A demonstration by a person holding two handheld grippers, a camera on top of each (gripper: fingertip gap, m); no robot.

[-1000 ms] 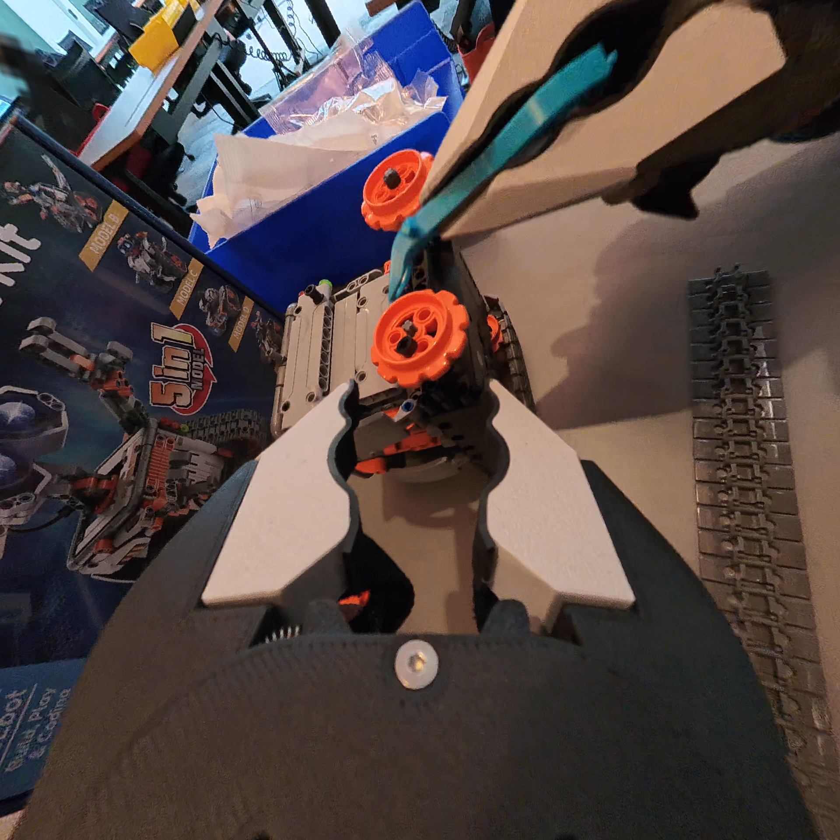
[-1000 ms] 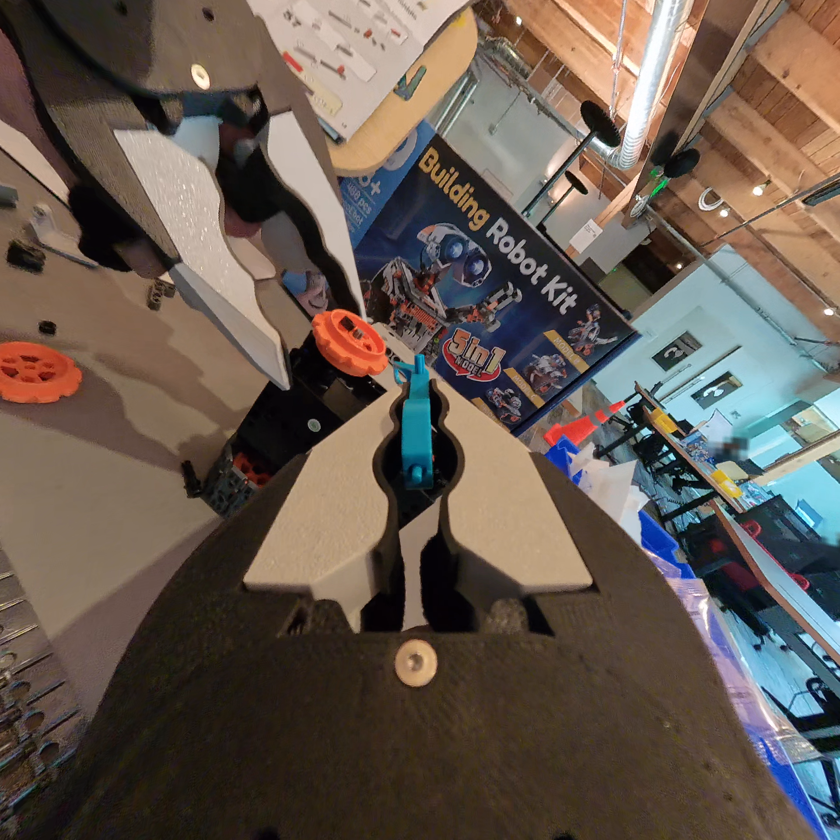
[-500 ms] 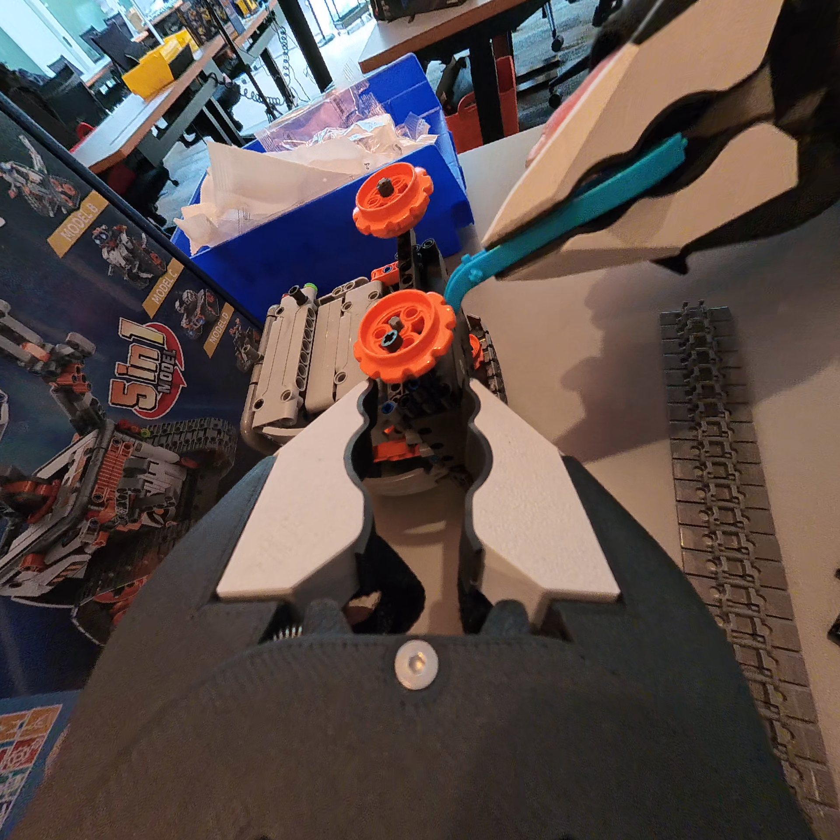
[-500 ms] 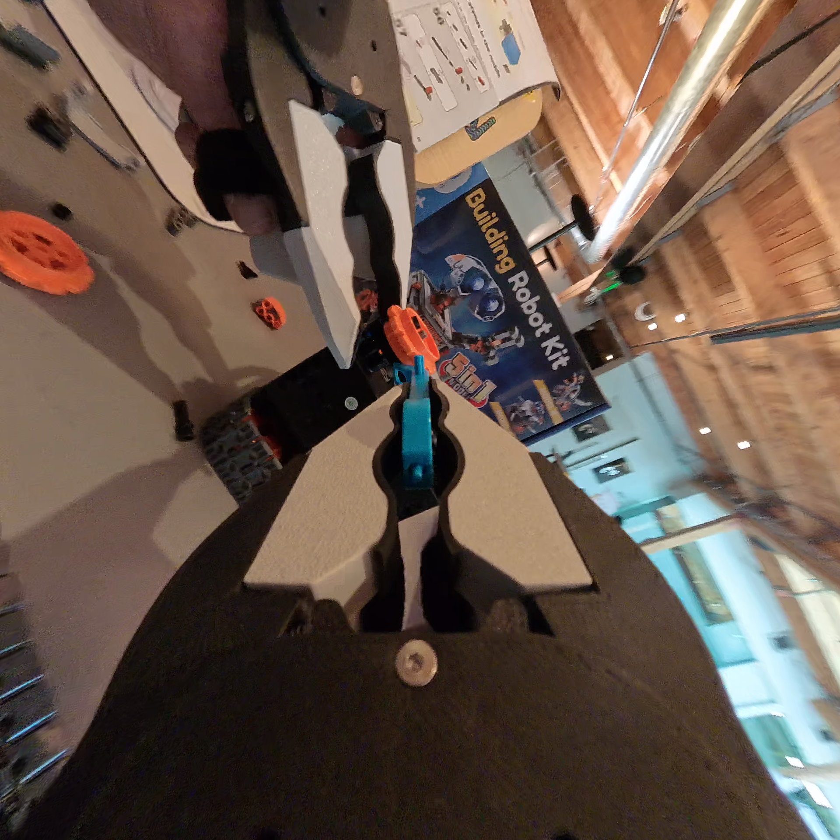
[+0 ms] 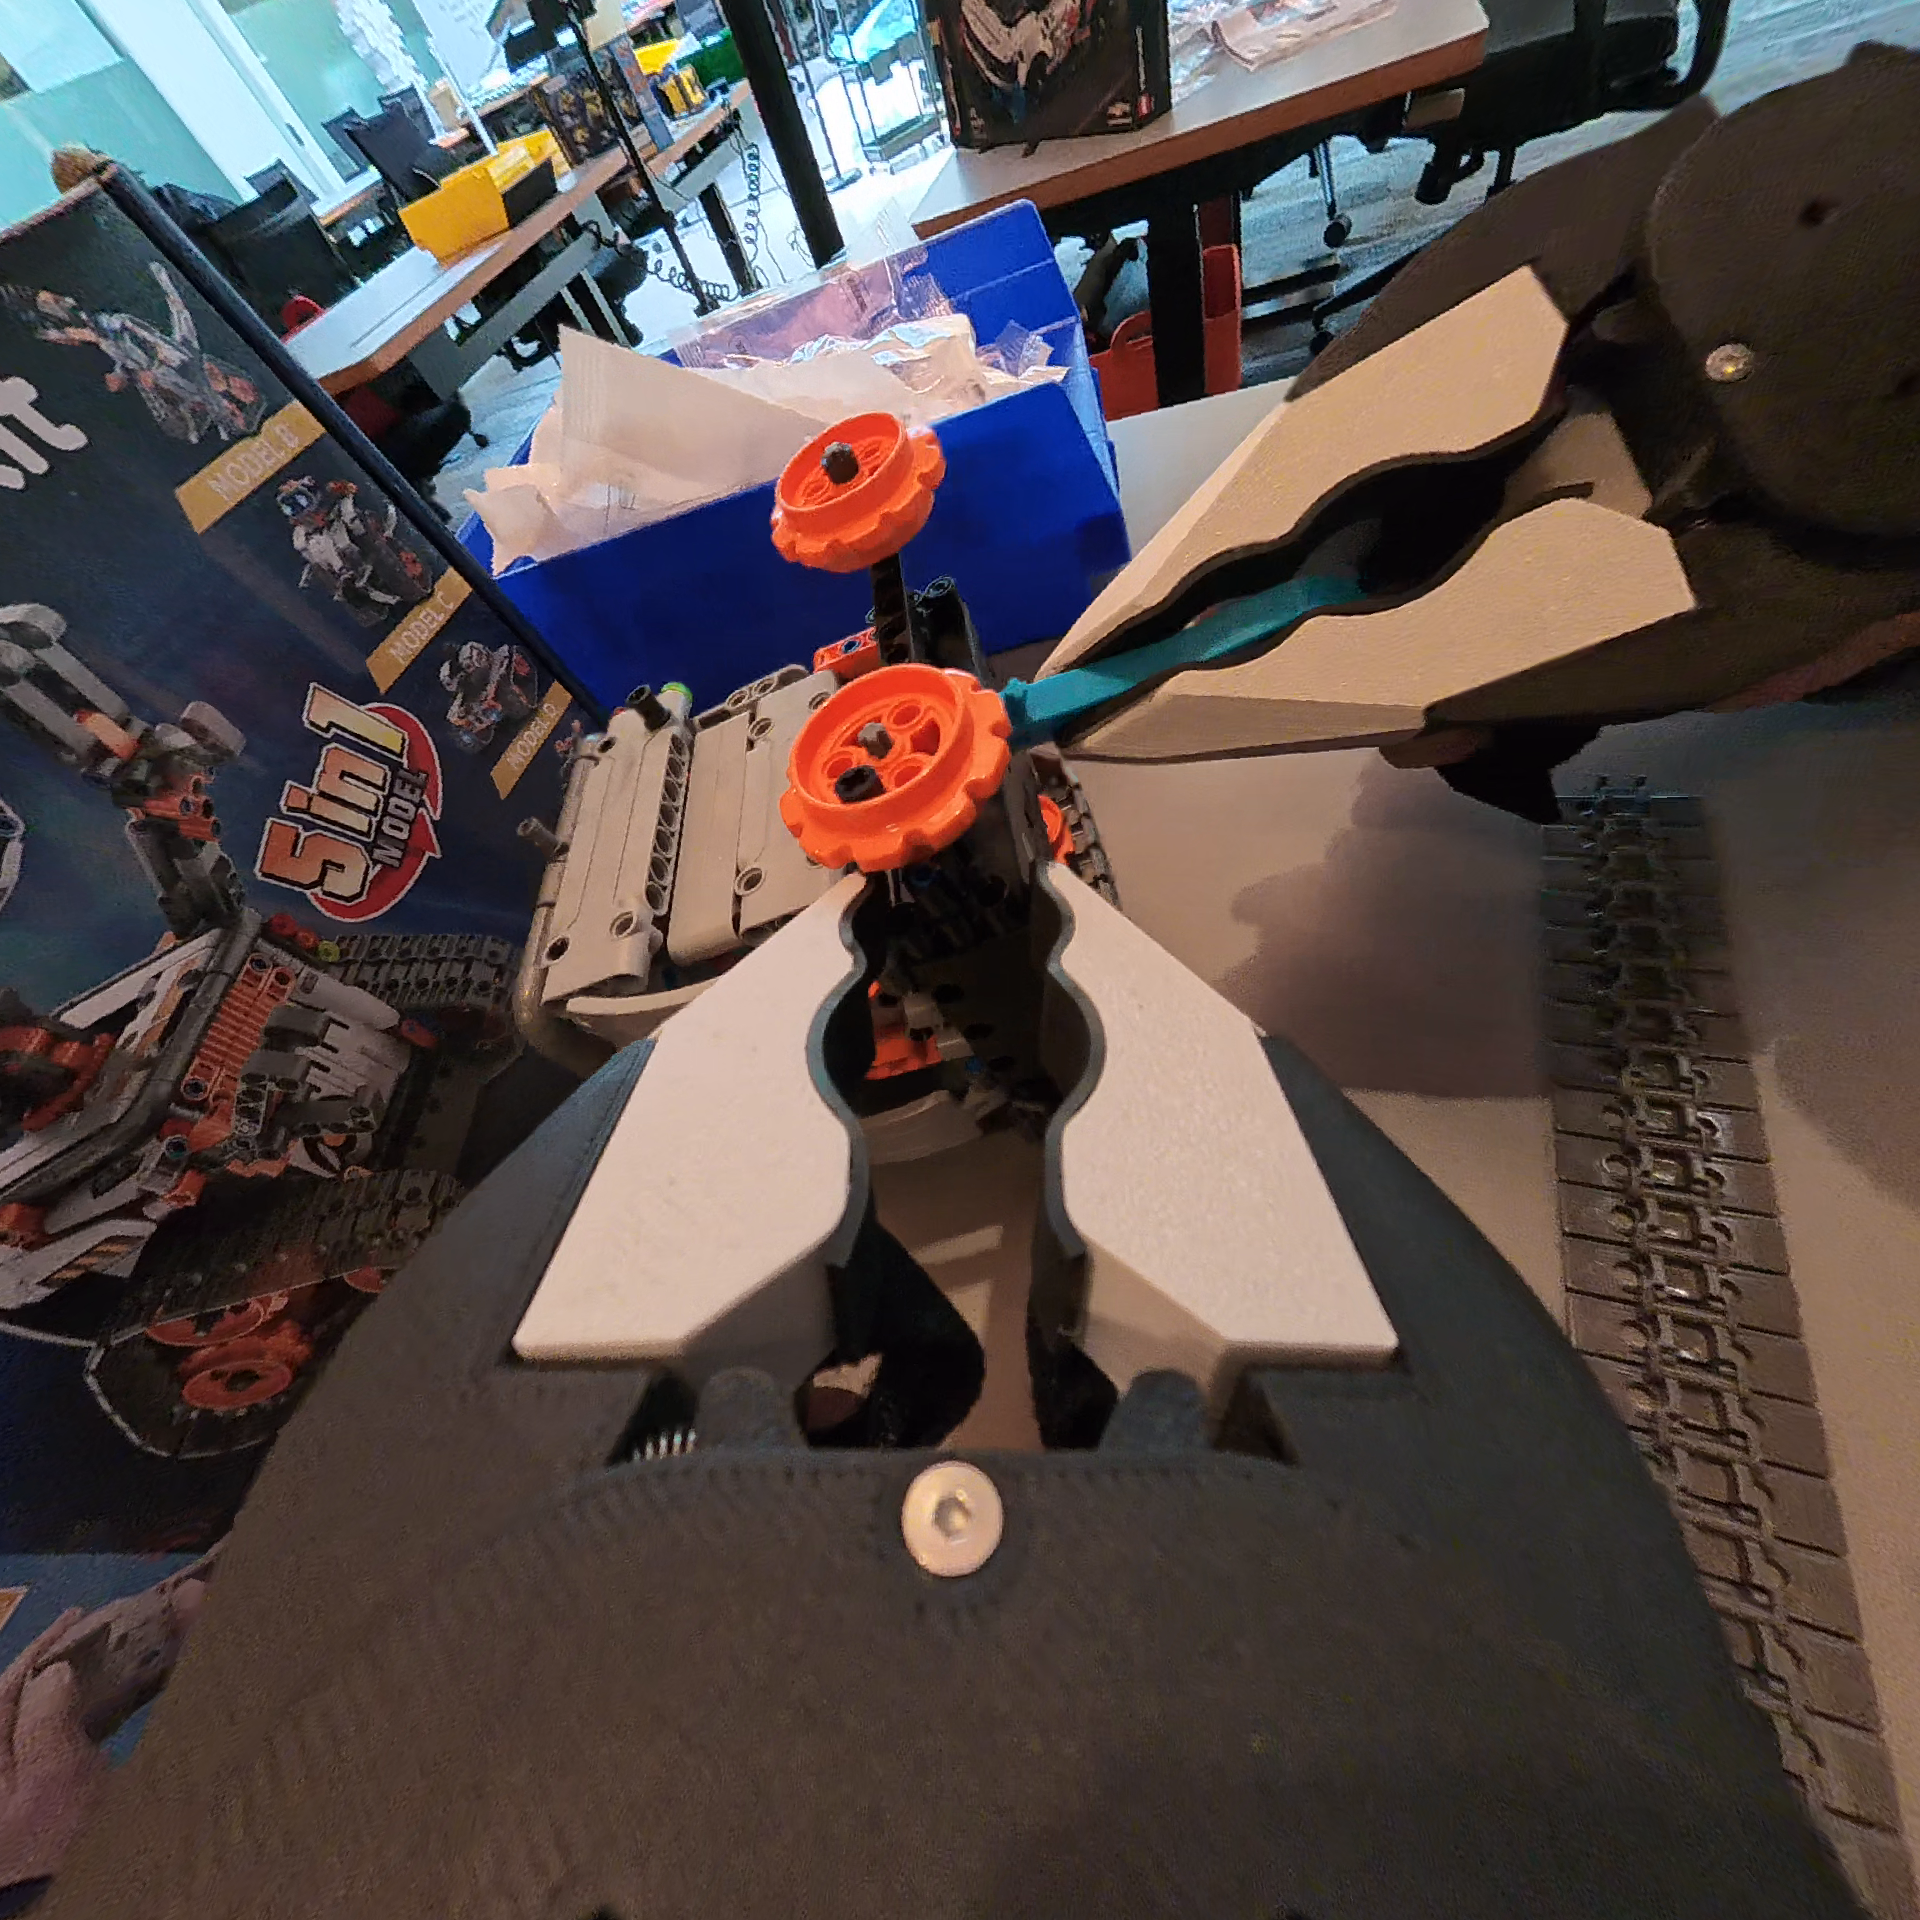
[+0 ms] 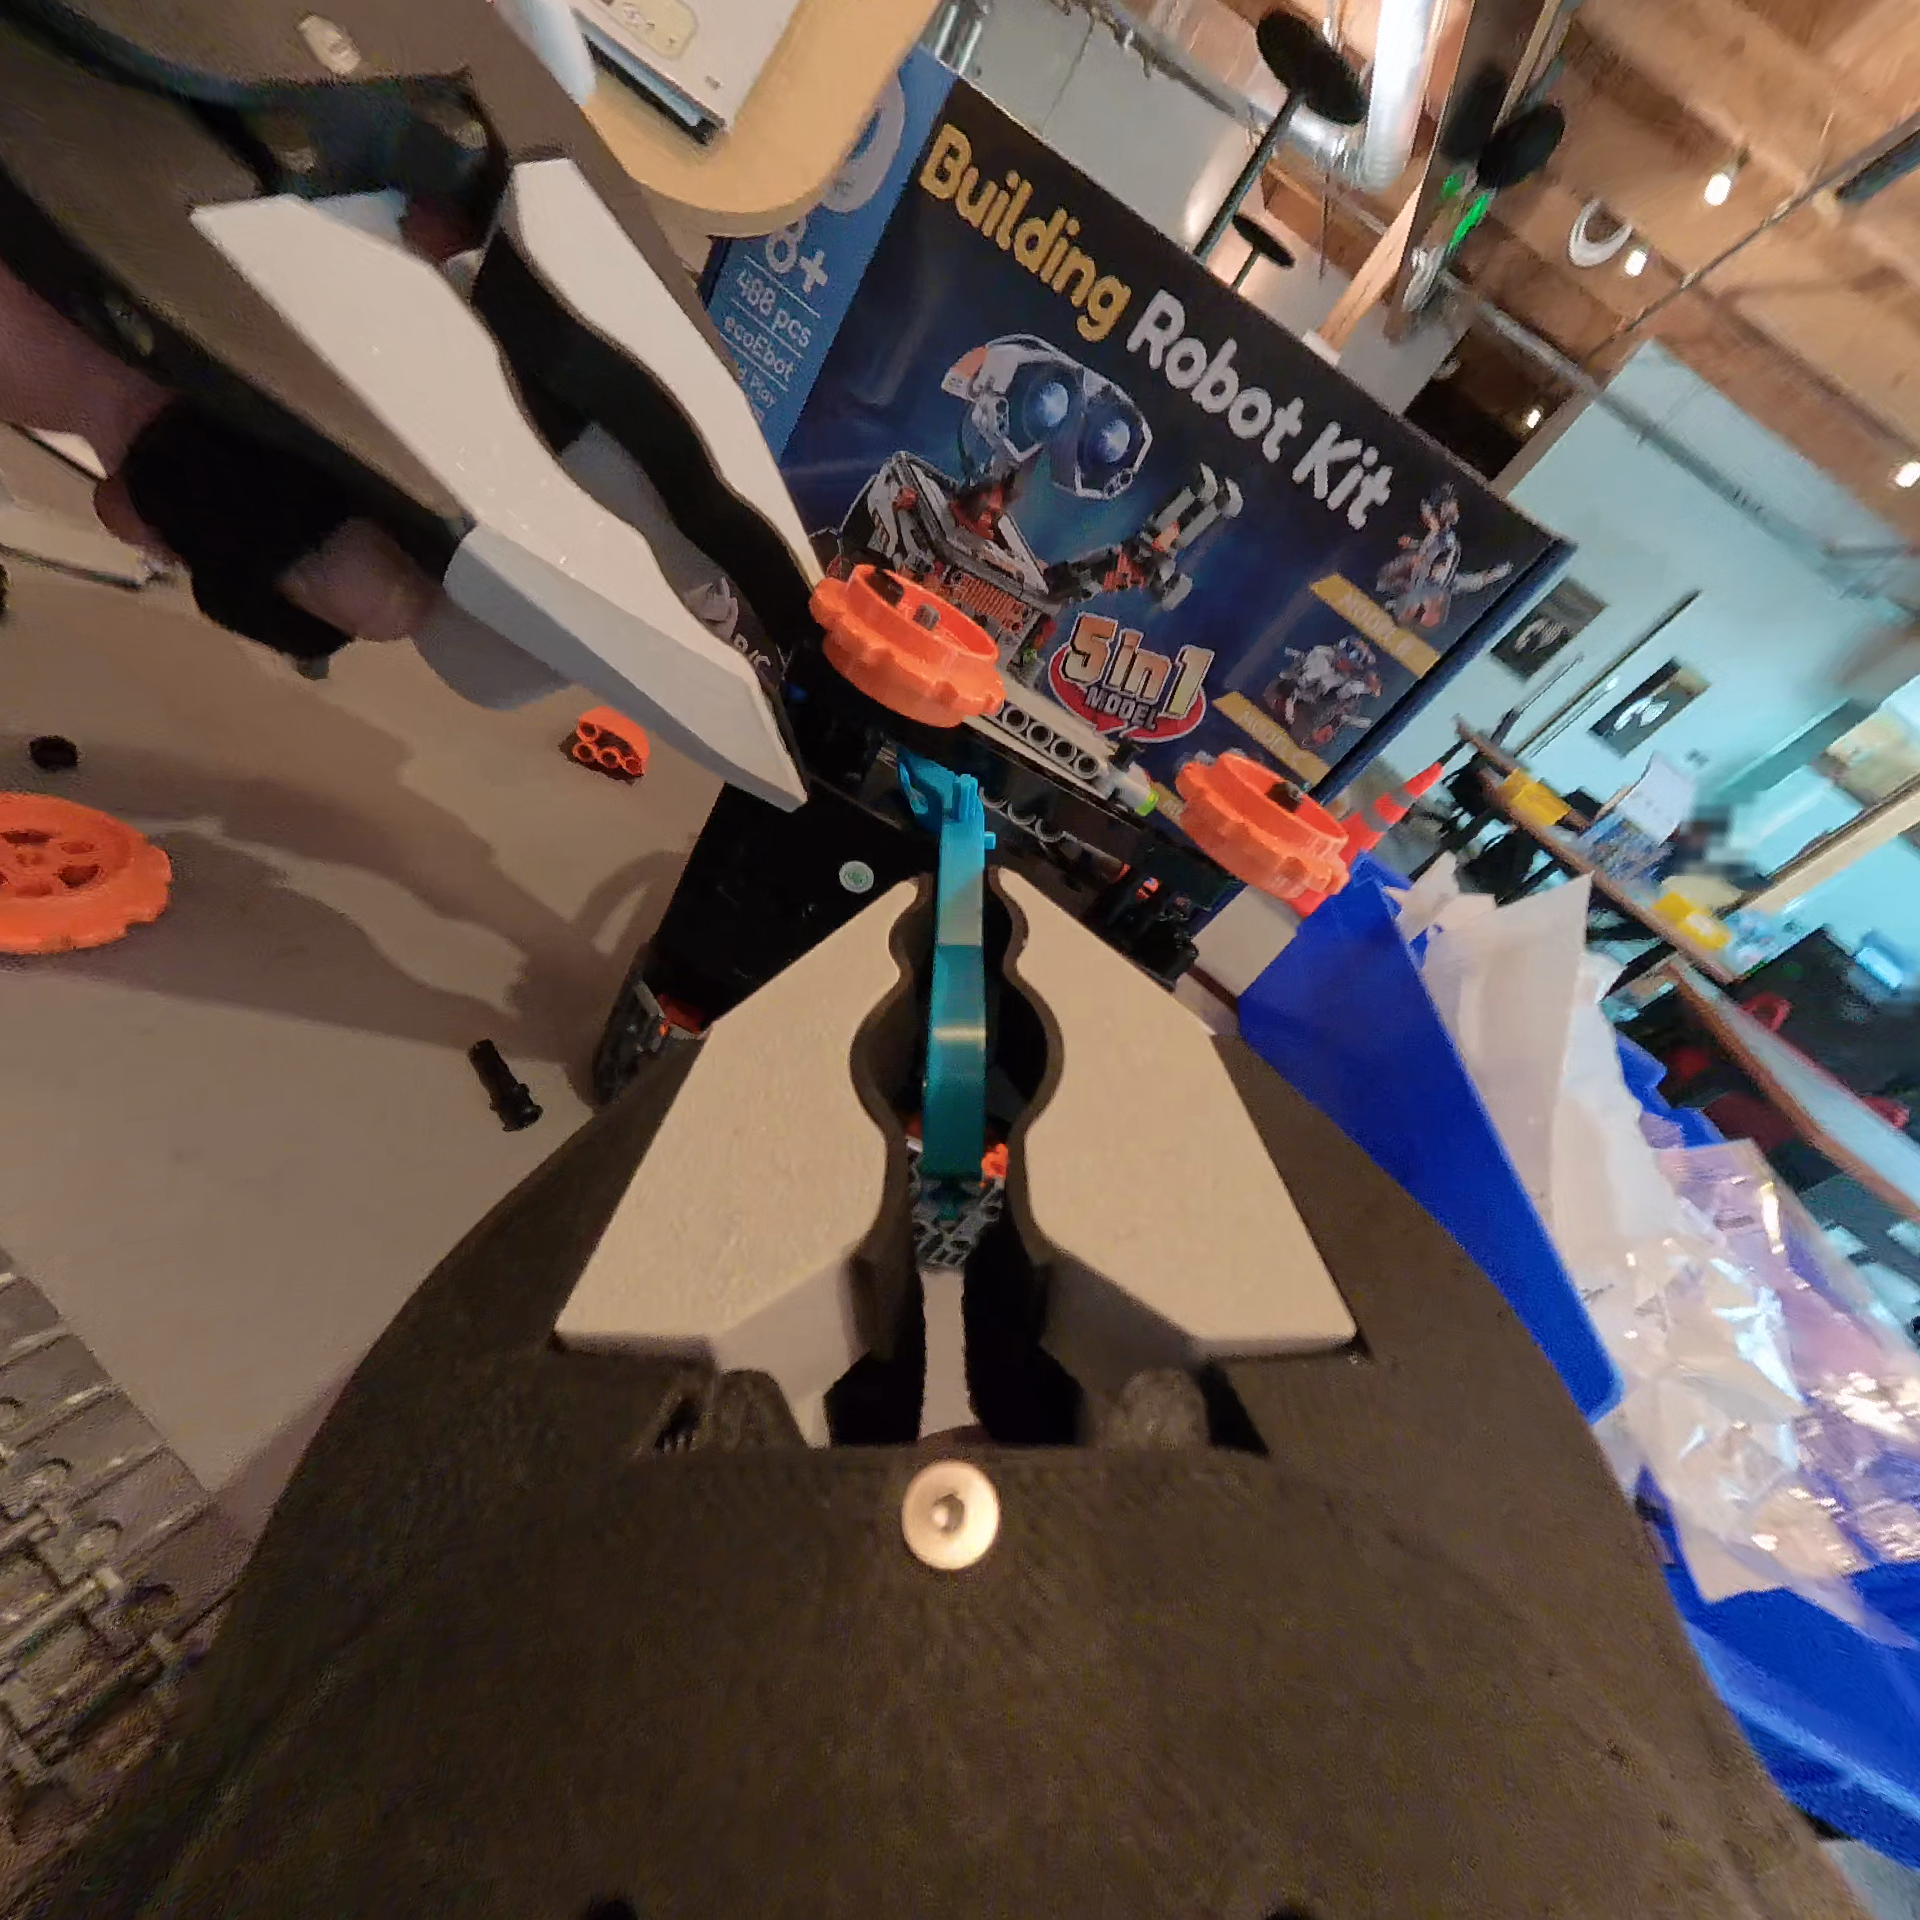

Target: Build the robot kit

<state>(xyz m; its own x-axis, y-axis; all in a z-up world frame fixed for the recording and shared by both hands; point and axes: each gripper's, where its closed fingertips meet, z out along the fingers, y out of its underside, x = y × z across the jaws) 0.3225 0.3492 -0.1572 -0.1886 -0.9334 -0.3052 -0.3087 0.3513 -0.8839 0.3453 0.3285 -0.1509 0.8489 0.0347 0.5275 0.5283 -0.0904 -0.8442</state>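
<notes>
Left gripper (image 5: 951,914) jaws clamped on black brick model (image 5: 966,935) on table (image 5: 1299,935); right gripper (image 6: 961,904) jaws gripping teal tool (image 6: 956,997), tip against nearer orange wheel (image 5: 896,767).

Brick-built robot model (image 5: 727,862), grey panels, black frame, two orange toothed wheels (image 5: 899,767) on axles, on worktop (image 5: 1351,987). Teal pry tool (image 6: 956,997), tip at nearer wheel.
</notes>
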